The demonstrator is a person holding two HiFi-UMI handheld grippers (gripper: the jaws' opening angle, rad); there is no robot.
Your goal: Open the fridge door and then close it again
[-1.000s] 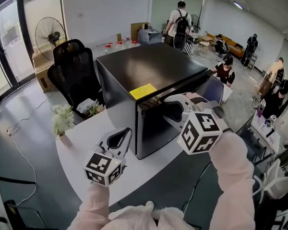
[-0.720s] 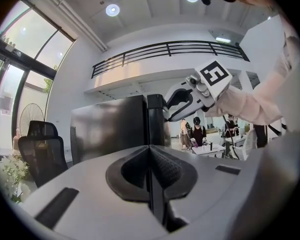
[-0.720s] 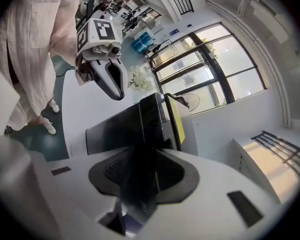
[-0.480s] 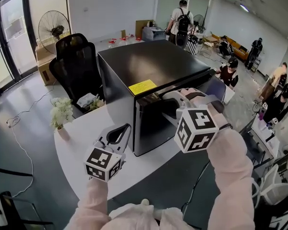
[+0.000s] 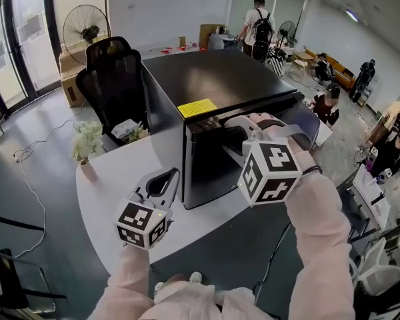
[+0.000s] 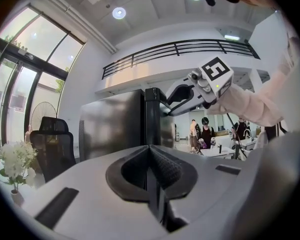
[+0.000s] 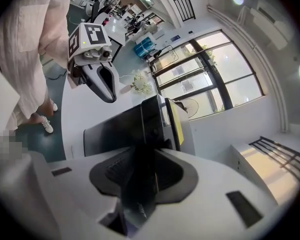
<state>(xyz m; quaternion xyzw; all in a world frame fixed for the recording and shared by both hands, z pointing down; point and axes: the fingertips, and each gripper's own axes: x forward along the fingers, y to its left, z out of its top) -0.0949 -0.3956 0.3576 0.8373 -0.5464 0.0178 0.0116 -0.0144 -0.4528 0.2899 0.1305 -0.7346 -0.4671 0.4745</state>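
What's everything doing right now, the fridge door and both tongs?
Fridge door: looks shut or barely cracked; can't tell which.
Right tongs: have just been closing, now clamped on the door's top edge.
Left tongs: shut, holding nothing.

Fridge [image 5: 220, 85]: glossy black all over, with one yellow label [image 5: 197, 108] on top. Table [image 5: 113, 192]: plain white. Left gripper [image 5: 173, 177] and right gripper [image 5: 221, 137]: white shells, black ribbed pads, cubes with black-and-white square markers. Sleeves [image 5: 320, 225]: pale pink. Chair [image 5: 113, 79]: black. Flowers [image 5: 87, 139]: white. Floor [image 5: 47, 179]: grey.
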